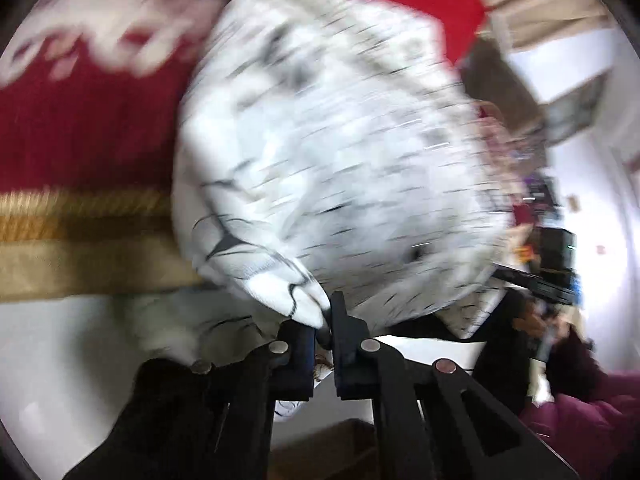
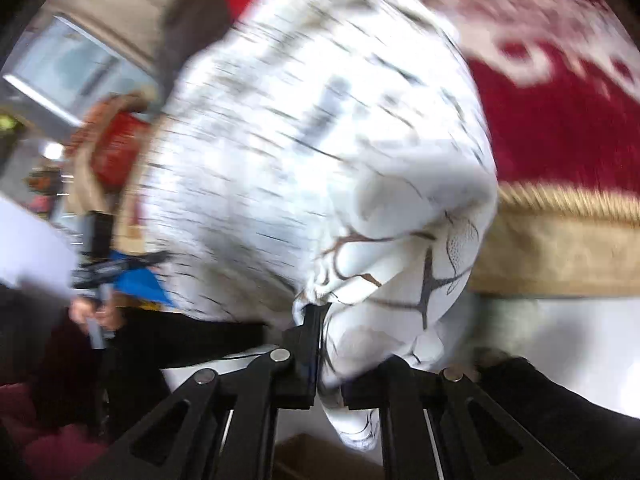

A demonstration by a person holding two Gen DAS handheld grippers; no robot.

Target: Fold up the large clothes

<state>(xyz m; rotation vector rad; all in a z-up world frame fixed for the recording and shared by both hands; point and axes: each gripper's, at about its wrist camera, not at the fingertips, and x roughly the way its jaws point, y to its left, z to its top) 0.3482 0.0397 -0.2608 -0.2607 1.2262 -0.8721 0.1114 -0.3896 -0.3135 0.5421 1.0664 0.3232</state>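
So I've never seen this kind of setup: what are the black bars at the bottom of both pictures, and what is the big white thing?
There is no robot here. A person holds a hand-held gripper in each hand, and each carries a wide-angle camera looking along its jaws. One picture comes from the left gripper, the other from the right gripper; the black bars are their linkages. The white thing is a garment with thin dark lines printed on it, blurred by motion. Both pairs of jaws are shut on its cloth, each pinching a bunched part. Behind it lies a red cover with a gold band, over a white surface.
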